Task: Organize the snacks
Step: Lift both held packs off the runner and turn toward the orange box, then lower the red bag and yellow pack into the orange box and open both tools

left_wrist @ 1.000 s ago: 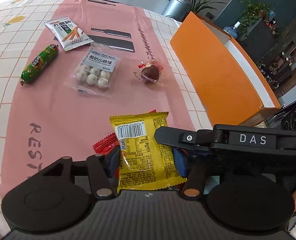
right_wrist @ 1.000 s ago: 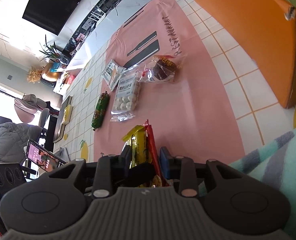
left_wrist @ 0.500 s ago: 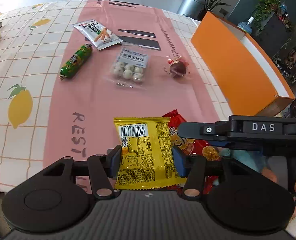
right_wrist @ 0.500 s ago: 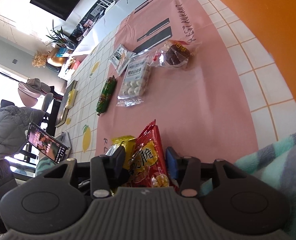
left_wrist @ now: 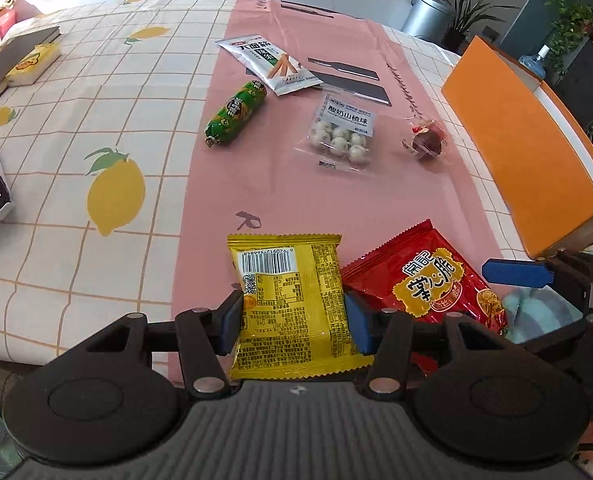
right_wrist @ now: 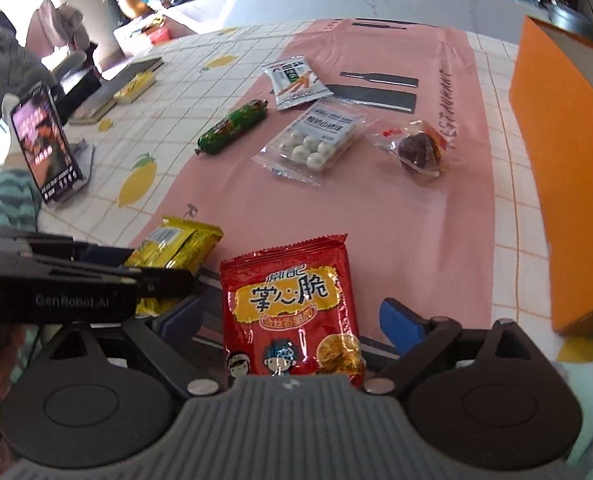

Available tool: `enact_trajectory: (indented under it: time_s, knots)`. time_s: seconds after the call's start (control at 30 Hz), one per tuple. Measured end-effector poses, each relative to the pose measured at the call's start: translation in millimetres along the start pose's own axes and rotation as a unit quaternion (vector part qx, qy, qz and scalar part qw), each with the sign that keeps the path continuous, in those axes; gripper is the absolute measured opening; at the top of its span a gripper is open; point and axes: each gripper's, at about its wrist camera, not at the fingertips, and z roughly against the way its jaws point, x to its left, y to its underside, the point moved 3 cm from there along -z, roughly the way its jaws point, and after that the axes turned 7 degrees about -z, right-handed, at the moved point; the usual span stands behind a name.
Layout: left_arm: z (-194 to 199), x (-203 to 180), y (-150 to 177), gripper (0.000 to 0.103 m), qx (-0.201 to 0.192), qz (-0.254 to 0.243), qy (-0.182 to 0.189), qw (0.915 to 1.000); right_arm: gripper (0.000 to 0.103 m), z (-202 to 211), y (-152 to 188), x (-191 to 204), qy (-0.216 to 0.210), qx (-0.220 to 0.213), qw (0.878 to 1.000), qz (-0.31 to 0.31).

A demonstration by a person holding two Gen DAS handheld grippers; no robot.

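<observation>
My left gripper [left_wrist: 292,320] is shut on a yellow snack packet [left_wrist: 292,300], held near the table's front edge; the packet also shows in the right wrist view [right_wrist: 176,248]. My right gripper [right_wrist: 292,320] is open, its jaws wide apart around a red snack packet [right_wrist: 292,308] that lies between them; it also shows in the left wrist view [left_wrist: 424,280]. Farther off on the pink runner [left_wrist: 316,200] lie a green sausage [left_wrist: 236,114], a white stick-snack packet [left_wrist: 270,64], a clear bag of white balls [left_wrist: 342,136] and a wrapped dark sweet [left_wrist: 426,142].
An orange box [left_wrist: 524,152] stands along the right side of the table. A phone on a stand [right_wrist: 42,148] and a book with a yellow box [left_wrist: 20,64] are at the left. The lemon-print cloth [left_wrist: 96,140] covers the table.
Both grippers have pulled back toward the table's front edge. The right gripper has opened and the red packet now lies flat between its jaws. The left still holds the yellow packet.
</observation>
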Motion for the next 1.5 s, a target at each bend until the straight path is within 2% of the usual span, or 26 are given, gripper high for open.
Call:
enact_trajectory:
  time_s: [0.17, 0.27, 0.43, 0.5, 0.63, 0.8, 0.9, 1.2, 1.5]
  knots:
    - [-3.2, -0.3, 1.6, 0.06, 0.0, 0.0, 0.008, 1.0, 0.095, -14.7, 6.3, 17.5, 0.047, 0.024, 0.997, 0.058]
    - [-4.0, 0.0, 1.4, 0.06, -0.003, 0.001, 0.014, 0.9999, 0.079, -22.4, 7.6, 16.9, 0.062, 0.036, 0.996, 0.059]
    - [-9.1, -2.7, 0.1, 0.061, -0.001, -0.006, 0.007, 1.0, 0.072, -20.5, 7.3, 9.7, 0.062, 0.039, 0.997, 0.03]
    - [-11.9, -7.0, -1.9, 0.062, 0.001, -0.018, -0.003, 0.9998, 0.072, -18.9, 6.3, 5.1, 0.066, 0.039, 0.997, 0.016]
    - [-17.9, -17.9, -3.6, 0.07, 0.001, -0.045, -0.035, 0.9984, 0.071, -14.9, 6.0, -3.8, 0.067, 0.039, 0.997, -0.009]
    - [-24.6, -28.2, -4.4, 0.071, 0.001, -0.074, -0.069, 0.9949, 0.071, -8.1, 6.1, -8.4, 0.066, 0.032, 0.997, -0.023]
    - [-24.4, -29.0, -5.0, 0.06, -0.003, -0.072, -0.074, 0.9946, 0.07, -2.9, 4.6, -10.9, 0.065, 0.023, 0.997, -0.029]
    - [-5.4, -34.9, -11.8, 0.059, -0.033, -0.054, -0.064, 0.996, 0.069, 31.5, -7.7, -34.1, 0.05, -0.025, 0.997, -0.06]
    - [38.0, -81.3, -50.5, 0.059, -0.093, -0.083, -0.019, 0.9921, 0.069, 98.1, -33.3, -61.3, 0.046, -0.102, 0.992, -0.063]
